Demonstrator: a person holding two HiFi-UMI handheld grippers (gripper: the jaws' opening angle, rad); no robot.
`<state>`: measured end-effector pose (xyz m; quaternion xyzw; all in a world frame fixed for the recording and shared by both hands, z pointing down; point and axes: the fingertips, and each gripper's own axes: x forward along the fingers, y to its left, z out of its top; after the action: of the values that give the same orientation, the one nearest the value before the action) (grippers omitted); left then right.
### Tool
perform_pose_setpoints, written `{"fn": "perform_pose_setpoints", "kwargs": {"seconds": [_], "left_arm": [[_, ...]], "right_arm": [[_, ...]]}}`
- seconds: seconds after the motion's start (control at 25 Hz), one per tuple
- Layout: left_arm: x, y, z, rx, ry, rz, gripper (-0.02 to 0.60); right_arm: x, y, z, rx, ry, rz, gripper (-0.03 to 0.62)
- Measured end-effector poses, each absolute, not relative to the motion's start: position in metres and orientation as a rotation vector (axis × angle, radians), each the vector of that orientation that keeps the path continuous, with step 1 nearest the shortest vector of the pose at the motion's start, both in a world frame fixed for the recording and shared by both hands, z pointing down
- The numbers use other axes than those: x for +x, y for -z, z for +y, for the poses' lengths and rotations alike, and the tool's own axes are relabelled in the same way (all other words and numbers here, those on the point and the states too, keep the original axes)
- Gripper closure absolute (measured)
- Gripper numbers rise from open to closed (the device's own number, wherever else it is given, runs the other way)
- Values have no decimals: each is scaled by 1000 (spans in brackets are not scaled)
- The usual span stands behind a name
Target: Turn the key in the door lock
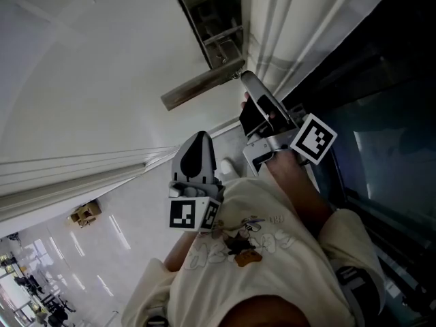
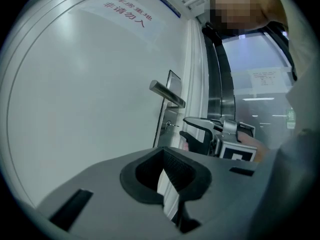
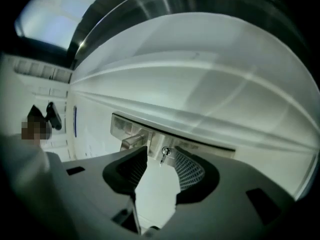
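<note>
left gripper (image 2: 167, 186): jaws narrowly apart, empty | key (image 3: 164, 155): seated in lock cylinder, 3 o'clock of lever handle (image 3: 132, 142) | right gripper (image 3: 160, 162): jaws opening, key between pads at 12 o'clock, unpinched | risk: closing off-centre, pads likely slip off key

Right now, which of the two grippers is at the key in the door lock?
The right gripper: its jaws are opening with the key between them. The left gripper hangs back from the door, nothing between its jaws.
</note>
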<state>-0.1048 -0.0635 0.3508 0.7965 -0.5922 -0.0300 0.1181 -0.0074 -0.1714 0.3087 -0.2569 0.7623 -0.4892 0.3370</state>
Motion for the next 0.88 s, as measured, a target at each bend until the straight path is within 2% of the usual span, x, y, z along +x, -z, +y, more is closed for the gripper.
{"fn": "perform_pose_setpoints", "kwargs": {"seconds": [0.04,0.24,0.36,0.6,0.88], "left_arm": [[-105,-350,-64,2333,87,-1734,576],[-93,-341,-66,2394,66,-1747,576],[-85,-336,-67,2426,58,-1741,576],[-71,-336,-69,2479,11,-1707,577],[-68,-341,-73,2475,-37,-1698,575]], "right_arm": [[0,-307,-168,-732,1194,2046,431],[21,-295,-144,-1032,646,2397,544],[22,-306,-131,-1172,425,2553,586],[13,-320,-116,-1347,85,2735,588],[2,-322,-112,-1376,-34,2794,588]]}}
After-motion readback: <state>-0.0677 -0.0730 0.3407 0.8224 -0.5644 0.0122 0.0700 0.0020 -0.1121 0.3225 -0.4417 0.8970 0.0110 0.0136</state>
